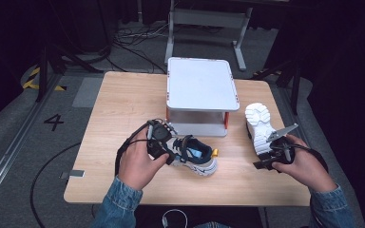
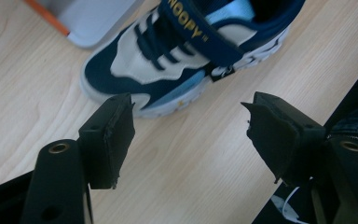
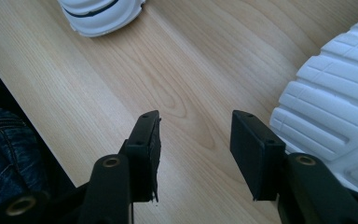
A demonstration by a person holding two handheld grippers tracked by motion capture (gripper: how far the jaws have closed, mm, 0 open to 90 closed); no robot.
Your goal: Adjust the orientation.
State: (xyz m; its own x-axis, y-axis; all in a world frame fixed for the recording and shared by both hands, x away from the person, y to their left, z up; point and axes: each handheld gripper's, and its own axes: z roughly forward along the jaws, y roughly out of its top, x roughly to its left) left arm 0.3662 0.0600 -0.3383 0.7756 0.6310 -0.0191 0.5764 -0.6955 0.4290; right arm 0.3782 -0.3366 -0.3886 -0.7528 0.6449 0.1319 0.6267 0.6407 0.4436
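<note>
A navy, white and light-blue child's shoe (image 1: 195, 159) stands upright on the wooden table (image 1: 123, 109), with its toe toward the right front. My left gripper (image 1: 167, 151) is at the shoe's heel end. In the left gripper view its jaws (image 2: 189, 100) stand open just short of the shoe (image 2: 168, 60), with bare wood between them. The second shoe (image 1: 261, 124) lies at the right with its white sole up. My right gripper (image 1: 262, 161) hovers at that shoe's near end. It is open (image 3: 196, 114) over bare wood, and the white sole (image 3: 335, 107) lies just beside its right jaw.
A white raised tray (image 1: 202, 88) on orange legs stands at the back middle of the table, just behind the upright shoe. The upright shoe's toe (image 3: 98, 14) appears far off in the right gripper view. The table's front edge (image 1: 185, 202) is close to both hands.
</note>
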